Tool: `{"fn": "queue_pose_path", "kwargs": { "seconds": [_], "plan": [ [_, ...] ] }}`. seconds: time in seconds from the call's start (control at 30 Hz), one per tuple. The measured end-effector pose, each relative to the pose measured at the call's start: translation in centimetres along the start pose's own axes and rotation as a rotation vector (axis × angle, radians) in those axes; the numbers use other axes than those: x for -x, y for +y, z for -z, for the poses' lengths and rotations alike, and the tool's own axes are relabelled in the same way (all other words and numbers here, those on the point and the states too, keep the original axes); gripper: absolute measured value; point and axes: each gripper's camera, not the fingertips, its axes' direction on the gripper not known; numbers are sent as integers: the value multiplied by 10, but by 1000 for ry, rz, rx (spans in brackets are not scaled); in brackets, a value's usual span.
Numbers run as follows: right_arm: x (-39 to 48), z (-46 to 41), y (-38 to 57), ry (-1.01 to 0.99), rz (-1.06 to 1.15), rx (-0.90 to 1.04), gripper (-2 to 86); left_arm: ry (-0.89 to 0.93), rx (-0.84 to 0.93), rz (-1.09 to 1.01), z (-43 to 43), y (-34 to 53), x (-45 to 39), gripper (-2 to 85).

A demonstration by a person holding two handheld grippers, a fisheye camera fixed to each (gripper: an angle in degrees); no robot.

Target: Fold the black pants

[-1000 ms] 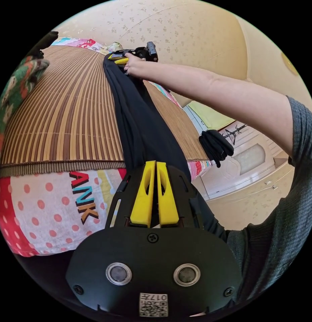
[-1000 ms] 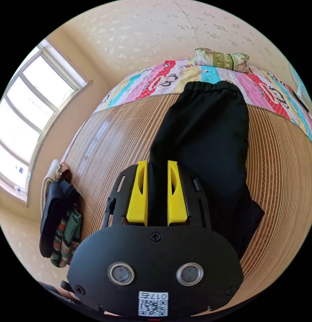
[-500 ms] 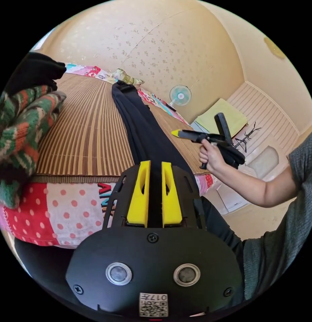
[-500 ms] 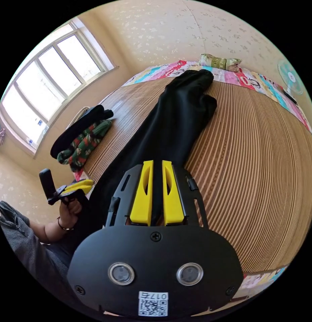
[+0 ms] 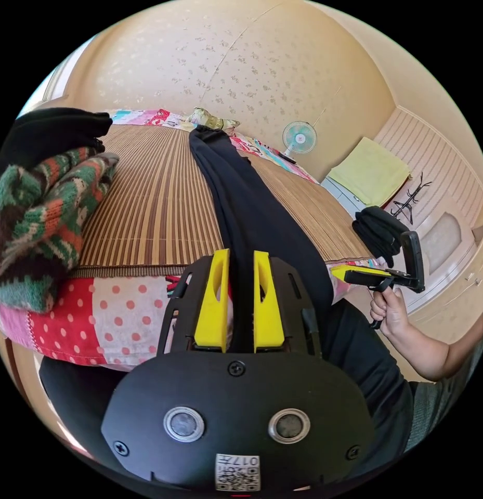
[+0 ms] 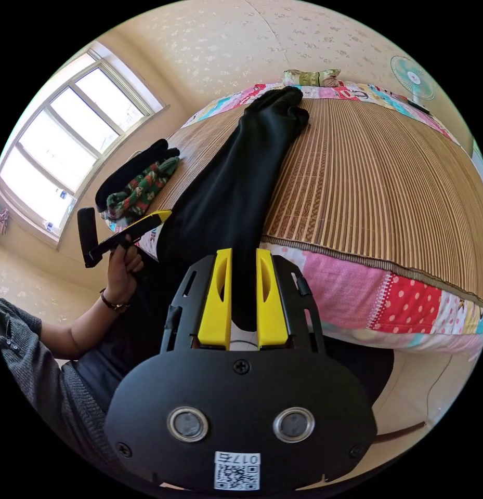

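Both grippers have their yellow jaws a bit apart with black cloth between them; can't tell if the left gripper [image 5: 239,255] or right gripper [image 6: 239,253] actually pinches it. The pants [image 6: 236,176] run off the bed edge up the bamboo mat [image 6: 376,171] toward the pillow [image 6: 311,78]. Knit pile [image 5: 38,208] sits further left.

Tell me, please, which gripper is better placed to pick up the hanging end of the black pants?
Left, probably: the left gripper has its tip right beside the pants at the edge of the bed, while the right gripper hangs off to the side, apart from the cloth.
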Motion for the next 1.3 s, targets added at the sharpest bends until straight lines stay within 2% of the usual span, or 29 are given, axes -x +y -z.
{"fn": "queue_pose_path", "kwargs": {
  "seconds": [0.27, 0.47, 0.67, 0.8, 0.97, 1.03, 1.1, 1.2, 1.3],
  "plan": [
    [-13, -5, 40, -29, -13, -35, 76, -78, 70, -35, -7, 20, -21, 67],
    [-21, -2, 61, -30, 16, -68, 46, -49, 112, -44, -10, 16, -13, 45],
    [-21, 27, 75, -25, 73, -174, 12, 186, 124, 29, 25, 12, 15, 19],
    [-30, 19, 82, -28, 47, -156, 18, 69, 242, 51, 10, 27, 21, 27],
    [-40, 5, 78, -123, 60, -104, 72, 23, 149, 23, 22, 36, 18, 46],
    [-41, 1, 81, -105, 67, -98, 87, 20, 19, 52, 40, 46, 26, 57],
    [-44, -7, 85, -108, 59, -86, 94, 64, -30, 71, 46, 50, 35, 65],
    [-53, -20, 87, -172, 24, -88, 96, 125, 59, 101, 26, 46, 51, 81],
    [-57, -23, 88, -180, 16, -88, 89, 78, 93, 86, 17, 41, 50, 83]
  ]
}}
